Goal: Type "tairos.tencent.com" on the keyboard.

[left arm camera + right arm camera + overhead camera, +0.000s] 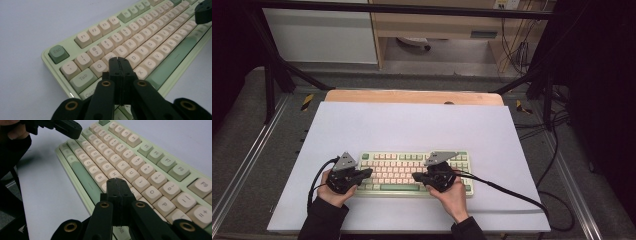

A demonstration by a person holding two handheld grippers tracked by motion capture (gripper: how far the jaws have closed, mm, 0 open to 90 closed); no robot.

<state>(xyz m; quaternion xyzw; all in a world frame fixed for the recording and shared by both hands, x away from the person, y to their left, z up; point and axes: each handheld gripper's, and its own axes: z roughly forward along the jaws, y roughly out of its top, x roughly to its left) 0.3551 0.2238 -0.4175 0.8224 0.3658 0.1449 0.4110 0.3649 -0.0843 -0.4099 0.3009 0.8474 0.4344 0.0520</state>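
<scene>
A pale green keyboard [407,159] with cream and green keys lies on the white sheet near the table's front. My left gripper [369,173] hovers over the keyboard's left end, jaws pressed together with nothing between them. In the left gripper view that gripper [119,59] points at the keys [140,42] around W, S and A. My right gripper [415,176] is over the right half of the keyboard, shut and empty. The right gripper view has its tip [116,180] above the keyboard [140,170] near the M and K keys, with the left gripper [72,128] farther off at the top left.
The white sheet [412,125] covers a wooden table [412,96]. Black cables [512,192] trail from both grippers across the sheet. Black frame posts stand at the back corners, and grey floor with more cables lies to the right.
</scene>
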